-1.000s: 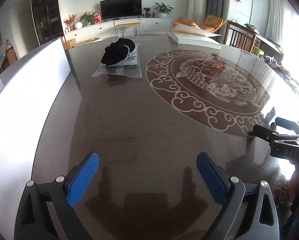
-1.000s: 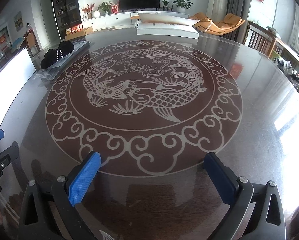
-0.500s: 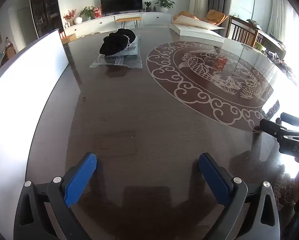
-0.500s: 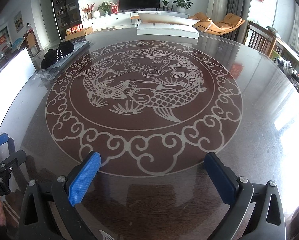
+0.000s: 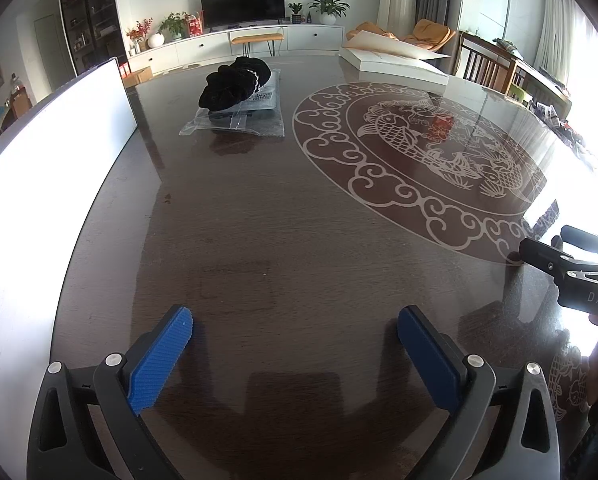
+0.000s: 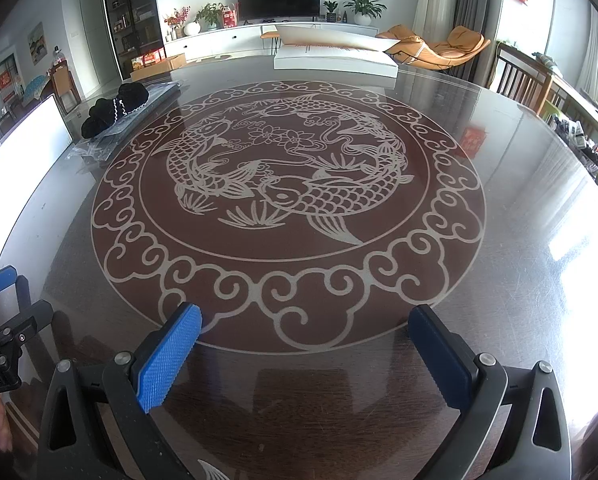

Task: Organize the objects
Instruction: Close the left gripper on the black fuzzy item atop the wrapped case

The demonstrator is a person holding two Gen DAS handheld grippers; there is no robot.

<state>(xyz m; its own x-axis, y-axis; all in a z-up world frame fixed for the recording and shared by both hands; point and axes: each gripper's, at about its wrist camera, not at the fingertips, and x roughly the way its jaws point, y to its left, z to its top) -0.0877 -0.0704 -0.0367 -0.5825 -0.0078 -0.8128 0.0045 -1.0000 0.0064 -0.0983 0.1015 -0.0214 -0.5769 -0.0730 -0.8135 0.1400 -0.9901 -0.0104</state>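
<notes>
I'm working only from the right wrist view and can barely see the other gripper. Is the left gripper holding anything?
Observer: No. The left gripper is open, with only table between its fingers.
Operator: What's under the black bundle?
Observer: The black bundle lies on a clear plastic bag. A printed label shows just right of the bundle.
Operator: Anything between the left gripper and it?
Observer: Nothing, just table surface straight ahead.

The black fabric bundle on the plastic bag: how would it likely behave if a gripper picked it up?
The black fabric bundle looks soft and crumpled, so it would probably sag and unfold. It seems light. It lies on a glossy clear plastic bag, which may slide on the table.
</notes>
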